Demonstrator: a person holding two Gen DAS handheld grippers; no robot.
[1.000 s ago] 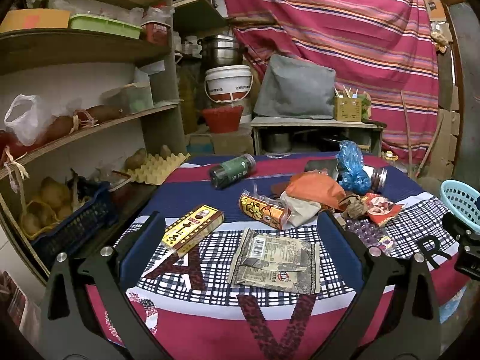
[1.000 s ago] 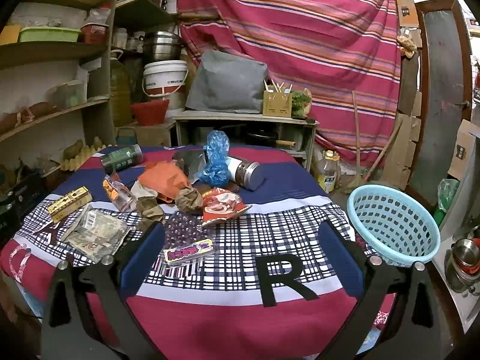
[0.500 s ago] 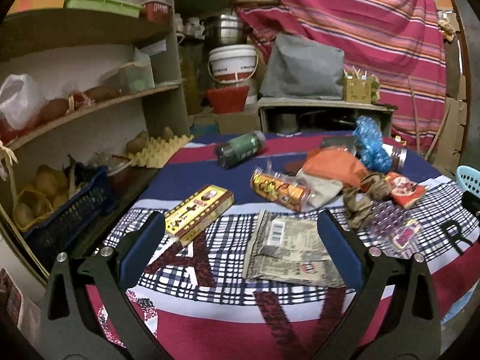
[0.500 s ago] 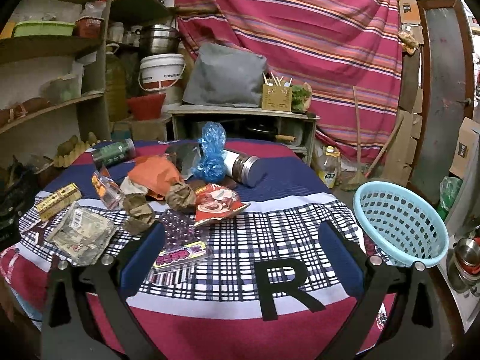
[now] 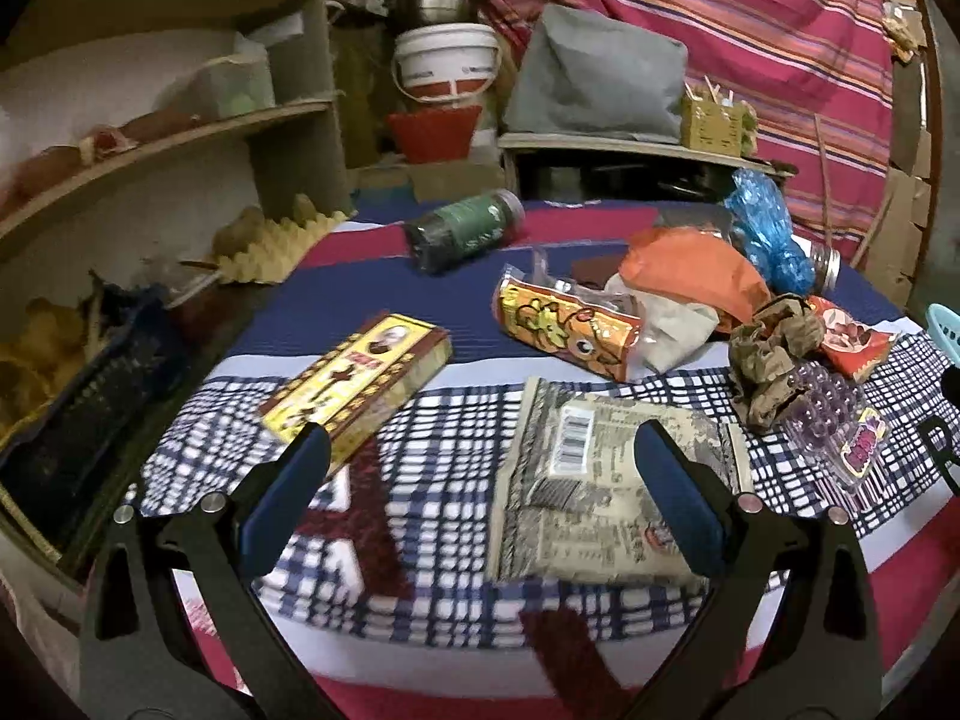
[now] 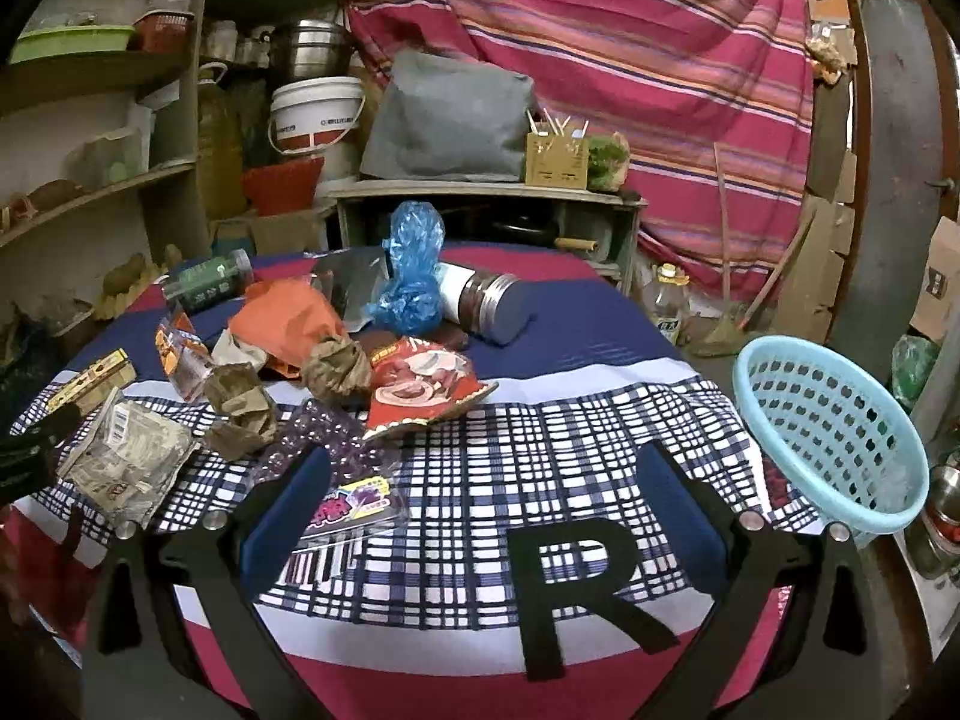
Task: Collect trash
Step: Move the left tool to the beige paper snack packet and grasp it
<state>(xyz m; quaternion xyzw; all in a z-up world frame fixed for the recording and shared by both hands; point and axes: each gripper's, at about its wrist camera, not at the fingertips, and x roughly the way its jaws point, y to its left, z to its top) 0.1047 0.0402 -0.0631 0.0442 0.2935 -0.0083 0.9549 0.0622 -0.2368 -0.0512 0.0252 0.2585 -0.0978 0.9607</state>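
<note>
Trash litters the checked tablecloth. In the left wrist view my left gripper is open, low over the cloth, with a yellow box by its left finger and a grey flat wrapper under its right finger. Farther back lie an orange snack pack, an orange bag and a blue plastic bag. In the right wrist view my right gripper is open above the cloth near a clear purple blister tray. A red snack bag lies ahead. The light blue basket stands at the right edge.
Crumpled brown paper sits left of the red bag. A green jar and a steel-lidded jar lie on their sides at the back. Shelves and a dark crate crowd the left; a low bench stands behind.
The left gripper has moved forward and down toward the yellow box and grey wrapper, which look larger. The right gripper has edged forward toward the purple tray. Both stay open.
</note>
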